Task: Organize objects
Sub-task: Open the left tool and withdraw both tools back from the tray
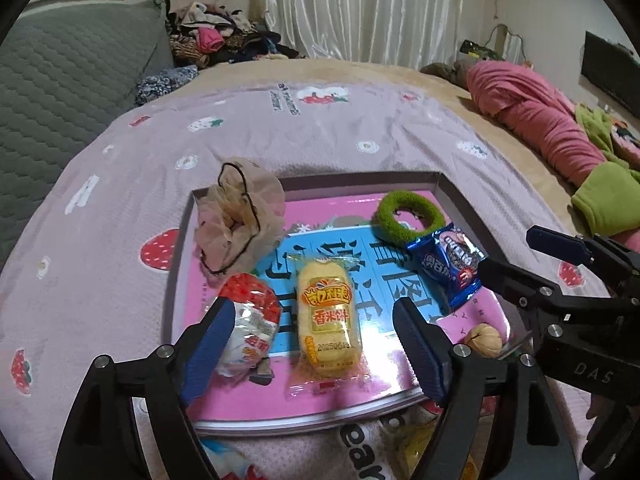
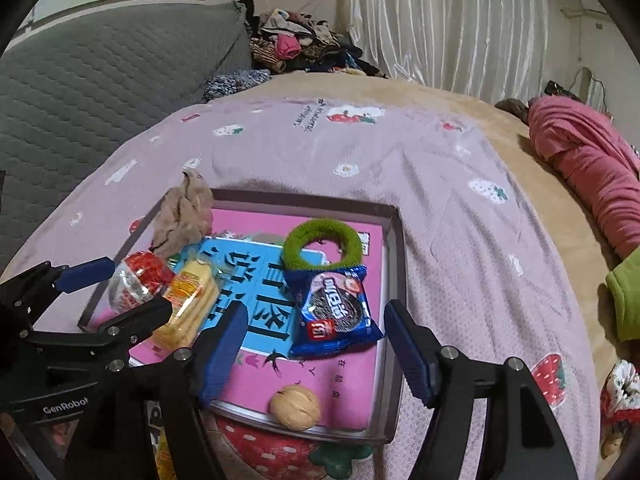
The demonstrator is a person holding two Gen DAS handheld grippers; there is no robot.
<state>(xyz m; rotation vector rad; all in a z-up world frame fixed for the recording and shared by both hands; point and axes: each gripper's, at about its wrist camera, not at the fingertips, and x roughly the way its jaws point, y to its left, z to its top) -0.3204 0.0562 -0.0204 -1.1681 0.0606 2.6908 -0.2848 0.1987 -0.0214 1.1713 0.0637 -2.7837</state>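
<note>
Shallow tray [image 1: 182,264] with pink-and-blue printed floor, sitting on a pink strawberry-print blanket [image 1: 360,120] on the bed. In the tray: yellow rice-cracker pack [image 1: 329,316] near the middle, red-and-white wrapped snack [image 1: 250,320] just left of it, beige mesh scrunchie [image 1: 240,224] draped over the far-left corner, green fuzzy ring [image 2: 323,246] at the far side, blue cookie packet [image 2: 336,312] touching the ring's near edge, walnut [image 2: 295,406] near the front rim. Left gripper [image 1: 314,350] wide open, hovering over the near part of the tray — cracker pack between the jaws, nothing held. Right gripper [image 2: 316,350] also spread open, empty, cookie packet between its fingers, walnut just below. Around: grey quilted headboard [image 1: 60,80], clothes pile [image 1: 216,36], white curtain [image 1: 368,8], pink bundle [image 1: 532,116] far right.
</note>
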